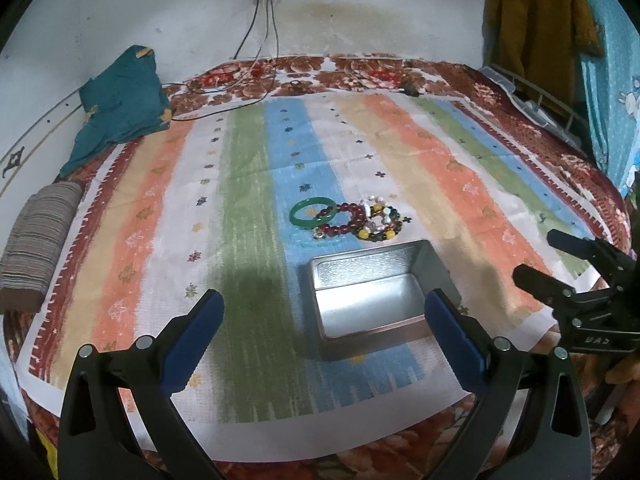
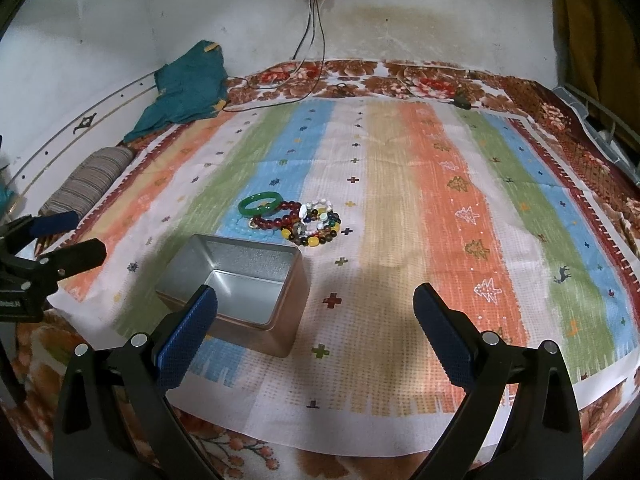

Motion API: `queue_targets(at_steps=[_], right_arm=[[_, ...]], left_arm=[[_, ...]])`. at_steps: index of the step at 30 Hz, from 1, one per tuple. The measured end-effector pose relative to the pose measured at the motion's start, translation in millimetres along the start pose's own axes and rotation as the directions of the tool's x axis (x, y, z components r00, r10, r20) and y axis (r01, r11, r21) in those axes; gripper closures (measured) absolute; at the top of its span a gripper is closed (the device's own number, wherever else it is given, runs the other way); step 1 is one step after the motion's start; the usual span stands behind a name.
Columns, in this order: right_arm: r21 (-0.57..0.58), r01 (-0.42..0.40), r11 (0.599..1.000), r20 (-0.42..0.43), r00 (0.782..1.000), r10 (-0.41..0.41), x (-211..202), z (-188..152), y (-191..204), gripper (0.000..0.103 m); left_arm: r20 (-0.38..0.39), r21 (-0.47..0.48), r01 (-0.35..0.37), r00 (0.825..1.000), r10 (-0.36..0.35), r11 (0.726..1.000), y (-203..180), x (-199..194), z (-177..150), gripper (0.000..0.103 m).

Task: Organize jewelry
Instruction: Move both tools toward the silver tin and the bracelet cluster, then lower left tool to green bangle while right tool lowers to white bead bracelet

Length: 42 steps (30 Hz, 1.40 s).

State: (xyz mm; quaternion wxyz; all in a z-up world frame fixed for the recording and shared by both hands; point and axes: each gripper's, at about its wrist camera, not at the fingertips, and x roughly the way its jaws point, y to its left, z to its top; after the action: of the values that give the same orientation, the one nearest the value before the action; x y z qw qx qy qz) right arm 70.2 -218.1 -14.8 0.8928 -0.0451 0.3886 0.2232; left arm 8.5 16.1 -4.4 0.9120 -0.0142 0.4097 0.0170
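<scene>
A green bangle (image 1: 313,211) (image 2: 258,204), a dark red bead bracelet (image 1: 344,221) (image 2: 280,216) and a heap of mixed coloured bead bracelets (image 1: 381,222) (image 2: 320,226) lie together on the striped cloth. Just in front of them stands an empty open metal tin (image 1: 374,292) (image 2: 240,284). My left gripper (image 1: 324,312) is open, hovering over the cloth before the tin with nothing between its fingers. My right gripper (image 2: 316,308) is also open and empty, to the right of the tin. Each gripper shows at the edge of the other's view: the right gripper (image 1: 560,264) and the left gripper (image 2: 68,236).
The striped cloth (image 1: 440,160) (image 2: 440,184) covers a floral bedspread (image 1: 280,80). A teal garment (image 1: 120,108) and a striped roll (image 1: 36,236) lie at the left edge. Cables (image 1: 256,60) run from a wall socket onto the bed. Clothes (image 1: 536,20) hang at the right.
</scene>
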Motion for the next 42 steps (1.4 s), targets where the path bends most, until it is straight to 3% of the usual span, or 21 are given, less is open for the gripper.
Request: queue_targets(at_steps=[34,42], right_arm=[[0.015,0.011,1.000,-0.052,0.999,-0.010,24,14,-2,0.004],[-0.026,0.040,0.999,-0.056,0.998,-0.042,33,23,4,0.004]], left_arm=[[-0.046,-0.038,-0.072,0.996,0.070,0.997,14,21,14,0.005],[-0.043,-0.009,-0.130,0.991,0.130,0.991,17,35,30,0.005]])
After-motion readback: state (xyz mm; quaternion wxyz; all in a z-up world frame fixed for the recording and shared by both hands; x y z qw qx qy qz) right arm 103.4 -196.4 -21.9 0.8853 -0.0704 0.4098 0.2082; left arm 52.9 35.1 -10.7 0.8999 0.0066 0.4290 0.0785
